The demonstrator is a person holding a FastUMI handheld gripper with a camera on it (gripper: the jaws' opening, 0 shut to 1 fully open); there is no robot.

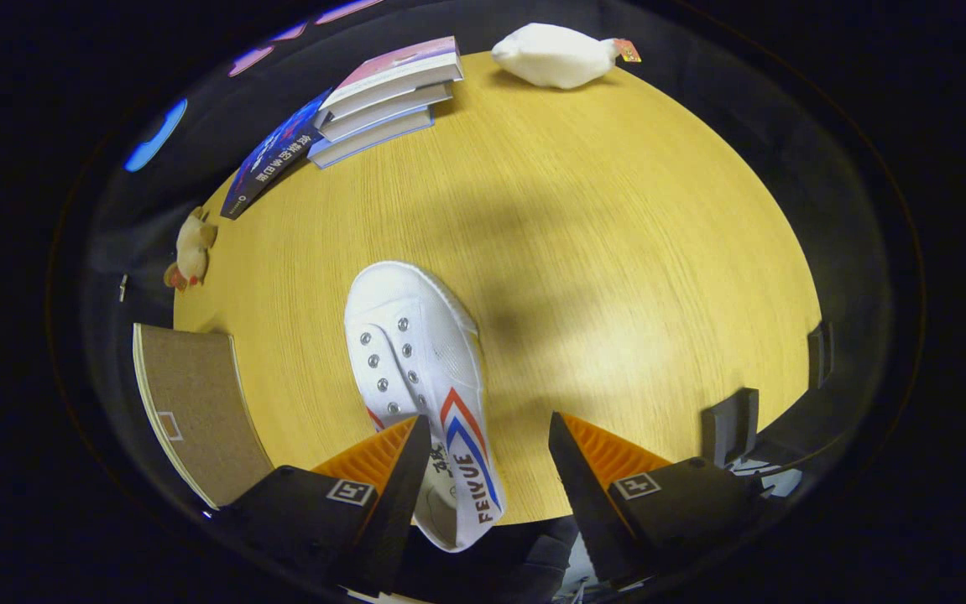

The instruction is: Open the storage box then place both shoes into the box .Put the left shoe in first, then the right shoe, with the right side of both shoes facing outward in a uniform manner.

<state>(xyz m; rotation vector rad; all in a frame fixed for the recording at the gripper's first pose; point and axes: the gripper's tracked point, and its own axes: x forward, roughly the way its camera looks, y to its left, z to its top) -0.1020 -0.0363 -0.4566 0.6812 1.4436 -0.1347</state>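
Note:
A white canvas shoe [415,352] with red and blue side stripes lies on the wooden table [617,252], toe pointing away from me. Its heel end reaches back between my fingers, close against the left finger [403,470]. My gripper [489,418] is open, and the right finger [575,470] stands well clear of the shoe. Whether the left finger touches the shoe I cannot tell. A flat brown-grey panel [193,407] with a pale edge, probably the storage box's lid or wall, sits to the left of the fingers.
A stack of books [386,96] and a dark blue book [268,159] lie at the far side. A white plush toy [554,54] rests beyond them, and a small plush animal [190,250] at the left rim. Dark blocks [730,424] stand at the right.

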